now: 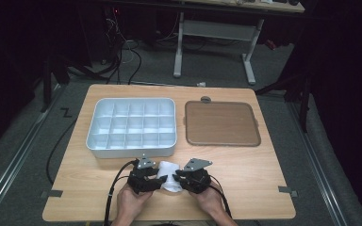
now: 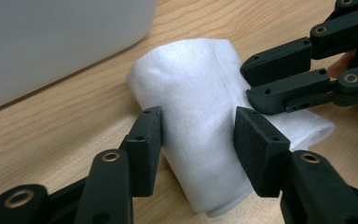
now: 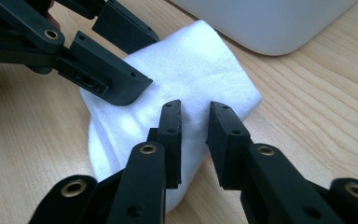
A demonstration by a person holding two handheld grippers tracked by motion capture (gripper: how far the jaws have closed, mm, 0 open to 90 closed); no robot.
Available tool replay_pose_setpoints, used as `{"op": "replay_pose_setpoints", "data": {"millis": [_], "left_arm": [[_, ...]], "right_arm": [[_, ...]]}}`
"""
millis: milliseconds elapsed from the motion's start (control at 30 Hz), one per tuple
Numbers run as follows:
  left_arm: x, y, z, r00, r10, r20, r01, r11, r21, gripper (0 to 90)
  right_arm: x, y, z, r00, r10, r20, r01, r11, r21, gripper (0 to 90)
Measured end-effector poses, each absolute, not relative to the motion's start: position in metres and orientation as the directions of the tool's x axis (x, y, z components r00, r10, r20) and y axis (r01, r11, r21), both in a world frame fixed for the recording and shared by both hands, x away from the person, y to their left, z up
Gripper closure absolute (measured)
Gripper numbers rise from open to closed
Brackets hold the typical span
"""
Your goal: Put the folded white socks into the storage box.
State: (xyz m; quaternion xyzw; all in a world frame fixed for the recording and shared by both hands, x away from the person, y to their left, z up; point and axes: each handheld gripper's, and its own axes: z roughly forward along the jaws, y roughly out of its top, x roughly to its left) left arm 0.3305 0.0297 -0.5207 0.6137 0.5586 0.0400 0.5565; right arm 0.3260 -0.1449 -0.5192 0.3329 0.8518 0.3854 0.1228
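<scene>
At the near edge of the wooden counter [image 1: 245, 188], about midway along it, two hands are seen coming in from below, each holding a set of black tongs. The left tongs [image 1: 153, 181] and the right tongs [image 1: 181, 180] are pointed toward each other across a folded white cloth [image 1: 168, 175], which lies flat on the counter between them, just in front of the near wall of the grey tray.

In the left gripper view, the left tongs [image 2: 198, 135] are set astride the cloth [image 2: 196, 98] at about half width; the jaws stand at either side of the fold, and whether the pads press on it cannot be told. The right tongs [image 2: 261, 79] are seen there at the cloth's far side, lying against its upper surface.

In the right gripper view, the right tongs [image 3: 195, 126] are held over the near part of the cloth [image 3: 196, 65] with a narrow gap between the jaws — no fabric is seen pinched in it, and the cloth is not lifted.

Farther back, the compartmented grey tray [image 1: 130, 151] is placed on the left half of the counter, its cells bare. To its right — toward the far right corner — a flat brown tray [image 1: 221, 123] is laid, with a small grey knob [image 1: 205, 99] just behind its far rim.
</scene>
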Motion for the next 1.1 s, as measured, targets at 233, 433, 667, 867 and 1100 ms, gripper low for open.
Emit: {"op": "replay_pose_setpoints", "data": {"millis": [233, 433, 667, 867, 1100], "left_arm": [[0.335, 0.032, -0.522, 0.358, 0.734, -0.577, 0.639, 0.258, 0.725, 52.4], [0.34, 0.036, -0.522, 0.351, 0.735, -0.579, 0.643, 0.261, 0.72, 50.2], [0.347, 0.045, -0.521, 0.33, 0.734, -0.594, 0.655, 0.275, 0.704, 45.1], [0.348, 0.049, -0.512, 0.336, 0.744, -0.577, 0.646, 0.264, 0.716, 43.0], [0.355, 0.048, -0.498, 0.328, 0.725, -0.606, 0.651, 0.292, 0.701, 39.3]], "right_arm": [[0.332, -0.147, -0.524, -0.733, 0.676, 0.073, 0.492, 0.453, 0.743, 70.6], [0.337, -0.143, -0.524, -0.727, 0.682, 0.08, 0.498, 0.445, 0.744, 69.9], [0.341, -0.138, -0.524, -0.724, 0.684, 0.087, 0.503, 0.437, 0.746, 65.6], [0.341, -0.136, -0.518, -0.729, 0.678, 0.097, 0.491, 0.418, 0.765, 63.1], [0.337, -0.148, -0.509, -0.715, 0.688, 0.119, 0.492, 0.375, 0.786, 62.4]]}}
